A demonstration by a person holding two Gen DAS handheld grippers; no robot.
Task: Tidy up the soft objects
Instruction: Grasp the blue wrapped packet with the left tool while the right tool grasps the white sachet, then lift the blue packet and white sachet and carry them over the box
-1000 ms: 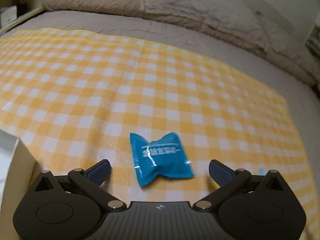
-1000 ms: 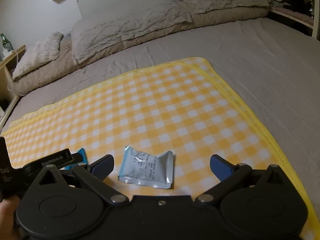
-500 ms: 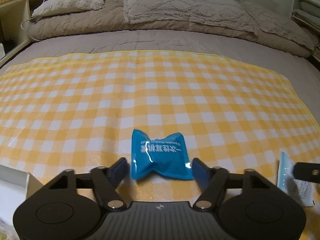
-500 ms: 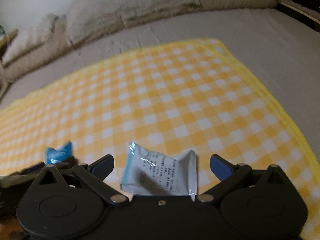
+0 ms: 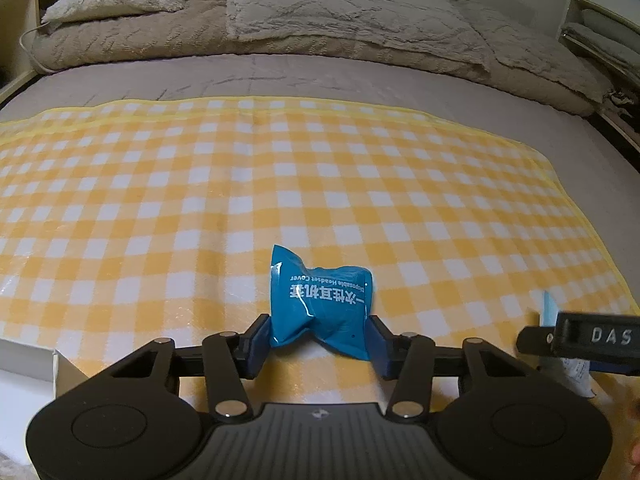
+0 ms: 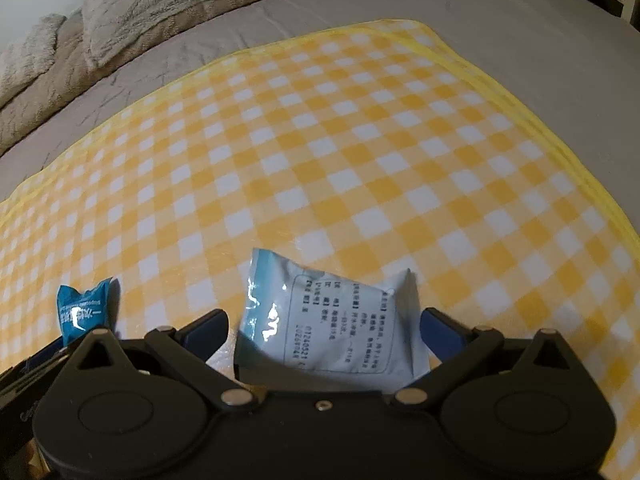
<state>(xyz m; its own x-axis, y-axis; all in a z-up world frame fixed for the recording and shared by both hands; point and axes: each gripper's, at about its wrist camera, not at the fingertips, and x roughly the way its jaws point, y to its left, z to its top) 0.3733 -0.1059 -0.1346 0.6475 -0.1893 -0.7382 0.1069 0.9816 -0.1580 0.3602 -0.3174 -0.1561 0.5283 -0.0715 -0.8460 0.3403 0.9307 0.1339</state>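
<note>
A blue soft packet point(image 5: 320, 300) with white print lies on a yellow checked cloth point(image 5: 280, 184). My left gripper point(image 5: 318, 338) is shut on it, both blue pads pressing its sides so it bunches up. It also shows in the right wrist view point(image 6: 82, 310). A pale blue-white packet point(image 6: 332, 320) with printed text sits between the fingers of my right gripper point(image 6: 326, 330); the right pad touches its edge, the left pad stands slightly apart. Its lower part is hidden by the gripper body.
The cloth covers a grey bed point(image 5: 320, 76) with beige pillows point(image 5: 340, 8) at the head. A white box edge point(image 5: 28, 360) is at the lower left. The right gripper's side point(image 5: 580, 340) shows at the right of the left wrist view.
My left gripper has closed on the blue packet. My right gripper has moved forward over the pale packet and its fingers have narrowed around it.
</note>
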